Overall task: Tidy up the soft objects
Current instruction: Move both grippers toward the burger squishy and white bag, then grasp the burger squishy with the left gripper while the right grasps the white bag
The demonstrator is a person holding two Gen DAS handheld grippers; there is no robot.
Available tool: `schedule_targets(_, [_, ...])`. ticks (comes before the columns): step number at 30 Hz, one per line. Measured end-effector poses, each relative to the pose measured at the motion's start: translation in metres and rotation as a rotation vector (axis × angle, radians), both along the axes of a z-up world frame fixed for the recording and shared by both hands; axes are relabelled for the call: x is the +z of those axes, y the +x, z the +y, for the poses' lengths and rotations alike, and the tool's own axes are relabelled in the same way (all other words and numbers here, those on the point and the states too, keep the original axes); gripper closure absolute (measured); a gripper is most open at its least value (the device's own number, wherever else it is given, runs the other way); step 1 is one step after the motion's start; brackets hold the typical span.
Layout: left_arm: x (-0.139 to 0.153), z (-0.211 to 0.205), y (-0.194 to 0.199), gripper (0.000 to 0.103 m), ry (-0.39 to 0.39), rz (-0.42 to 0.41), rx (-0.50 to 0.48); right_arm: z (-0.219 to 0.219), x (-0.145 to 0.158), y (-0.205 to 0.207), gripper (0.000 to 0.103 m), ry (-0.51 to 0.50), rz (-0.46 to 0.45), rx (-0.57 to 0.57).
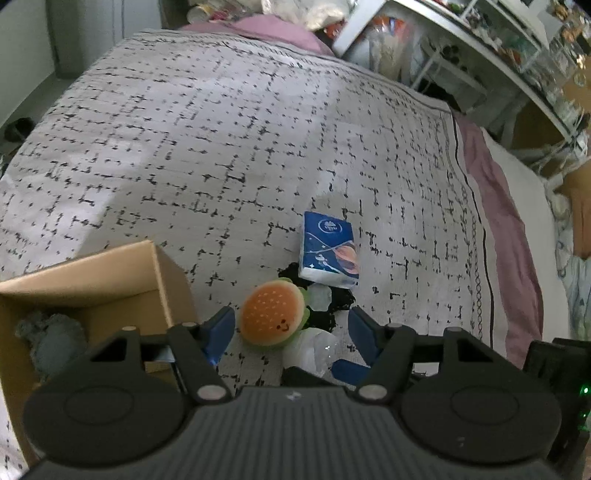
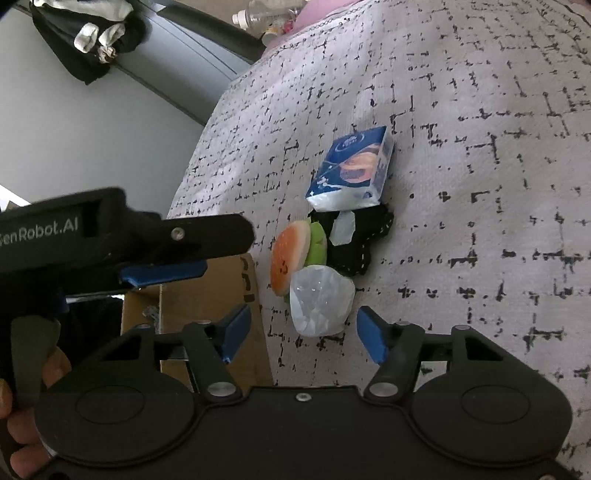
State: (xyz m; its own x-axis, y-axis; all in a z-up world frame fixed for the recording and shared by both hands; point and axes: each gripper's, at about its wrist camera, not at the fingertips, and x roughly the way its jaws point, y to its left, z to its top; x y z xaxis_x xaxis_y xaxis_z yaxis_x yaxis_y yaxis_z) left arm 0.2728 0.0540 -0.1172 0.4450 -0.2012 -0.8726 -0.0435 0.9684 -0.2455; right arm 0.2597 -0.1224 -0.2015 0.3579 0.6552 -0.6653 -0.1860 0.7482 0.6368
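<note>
A plush hamburger lies on the patterned bedspread beside a clear plastic bag, a black fabric piece and a blue tissue pack. My left gripper is open, its jaws on either side of the hamburger and above it. It also shows in the right wrist view. My right gripper is open just in front of the plastic bag. A cardboard box at the left holds a grey-green soft toy.
The bedspread covers the bed, with a pink sheet along its right side. A cluttered white shelf stands beyond the bed. Dark clothing hangs by the wall at the upper left.
</note>
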Motion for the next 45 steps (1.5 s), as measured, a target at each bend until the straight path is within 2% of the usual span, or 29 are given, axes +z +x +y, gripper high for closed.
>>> schedule_targets(1, [-0.002,-0.001,0.003,0.036,0.004,0.005,-0.009,0.002,-0.006,0.003,0.049,0.001,0.016,0.005])
schedule_targets(3, [-0.007,-0.004,0.009,0.037,0.014,0.019,-0.023,0.004,-0.012,0.007,0.067,0.003,0.039,0.006])
schedule_targets(4, [-0.009,-0.006,0.011,0.037,0.017,0.026,-0.03,0.003,-0.014,0.008,0.068,0.004,0.047,0.003])
schedule_targets(14, [-0.031,-0.027,0.029,0.037,0.099,0.07,-0.11,-0.006,-0.016,0.013,0.07,0.018,0.048,-0.046])
schedule_targets(30, [-0.053,-0.034,0.046,0.039,0.148,0.148,-0.065,-0.026,-0.011,0.004,0.077,0.009,0.057,-0.087])
schedule_targets(34, [-0.056,-0.037,0.041,0.045,0.169,0.135,-0.082,-0.033,-0.01,0.0,0.078,0.004,0.059,-0.102])
schedule_targets(36, [-0.057,-0.036,0.038,0.054,0.163,0.135,-0.072,-0.04,-0.006,-0.005,0.078,-0.003,0.046,-0.113])
schedule_targets(37, [-0.057,-0.036,0.038,0.063,0.163,0.139,-0.064,-0.041,-0.004,-0.006,0.078,-0.009,0.042,-0.118])
schedule_targets(41, [-0.053,-0.038,0.031,0.069,0.167,0.125,-0.073,-0.055,0.0,-0.012,0.078,-0.001,0.044,-0.141])
schedule_targets(45, [-0.045,-0.042,0.021,0.07,0.154,0.104,-0.069,-0.055,0.005,-0.015,0.078,-0.004,0.02,-0.151])
